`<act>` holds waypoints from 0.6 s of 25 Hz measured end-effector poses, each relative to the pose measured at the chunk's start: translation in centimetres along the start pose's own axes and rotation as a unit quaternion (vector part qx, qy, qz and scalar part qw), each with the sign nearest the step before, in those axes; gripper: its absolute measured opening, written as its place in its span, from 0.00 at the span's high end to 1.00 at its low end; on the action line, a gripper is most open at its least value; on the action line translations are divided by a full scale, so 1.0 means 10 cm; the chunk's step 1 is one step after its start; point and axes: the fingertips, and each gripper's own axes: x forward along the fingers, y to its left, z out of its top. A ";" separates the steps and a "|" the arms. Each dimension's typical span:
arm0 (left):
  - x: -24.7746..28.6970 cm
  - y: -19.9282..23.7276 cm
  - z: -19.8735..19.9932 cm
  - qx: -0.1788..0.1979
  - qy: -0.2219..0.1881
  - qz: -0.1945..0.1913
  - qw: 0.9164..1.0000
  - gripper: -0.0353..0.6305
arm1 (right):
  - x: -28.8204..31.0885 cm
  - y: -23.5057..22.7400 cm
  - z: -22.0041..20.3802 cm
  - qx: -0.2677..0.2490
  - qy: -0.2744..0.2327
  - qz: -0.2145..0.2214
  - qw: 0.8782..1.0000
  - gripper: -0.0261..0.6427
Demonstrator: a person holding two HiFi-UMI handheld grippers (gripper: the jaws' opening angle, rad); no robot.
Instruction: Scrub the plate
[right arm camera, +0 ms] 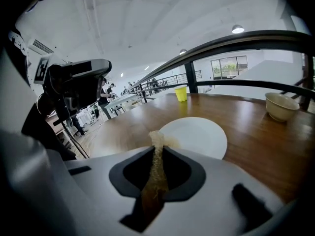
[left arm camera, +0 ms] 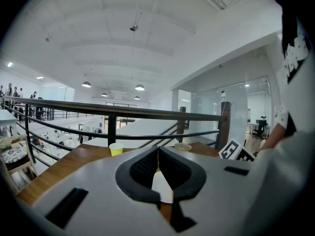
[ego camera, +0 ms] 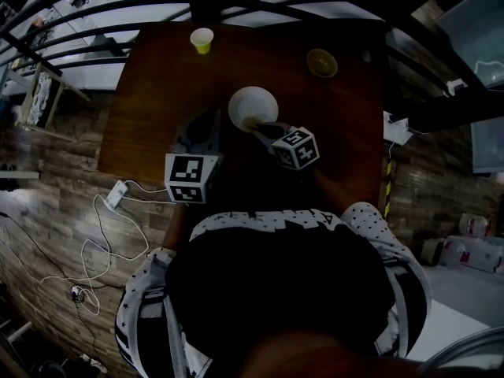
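Head view: plate [ego camera: 252, 107] at mid table [ego camera: 157, 116]; cup [ego camera: 201, 40] and bowl [ego camera: 321, 63] on far side. Person's torso blocks near edge.

Left gripper view: left hand-held gripper [left arm camera: 158, 156] pinches plate rim; rest of plate hidden.

Right gripper view: right hand-held gripper [right arm camera: 157, 154] clamps sponge [right arm camera: 156, 139], tip at plate edge.

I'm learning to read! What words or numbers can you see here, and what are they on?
No words or numbers can be read.
Black-and-white marker cube of the left gripper: square code pattern, no letters.
Second marker cube, of the right gripper: the same.
Small yellow paper cup, round white plate, tan bowl, tan scrubbing pad: no print visible.
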 end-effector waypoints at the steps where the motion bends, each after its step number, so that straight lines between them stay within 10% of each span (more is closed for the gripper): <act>1: 0.00 0.00 0.00 0.000 0.000 0.000 1.000 0.93 | 0.00 0.00 0.00 0.000 0.000 0.000 1.000 0.89; 15: -0.03 0.00 -0.01 0.000 -0.002 0.002 1.000 0.93 | -0.03 -0.06 0.08 0.001 -0.006 -0.011 1.000 0.89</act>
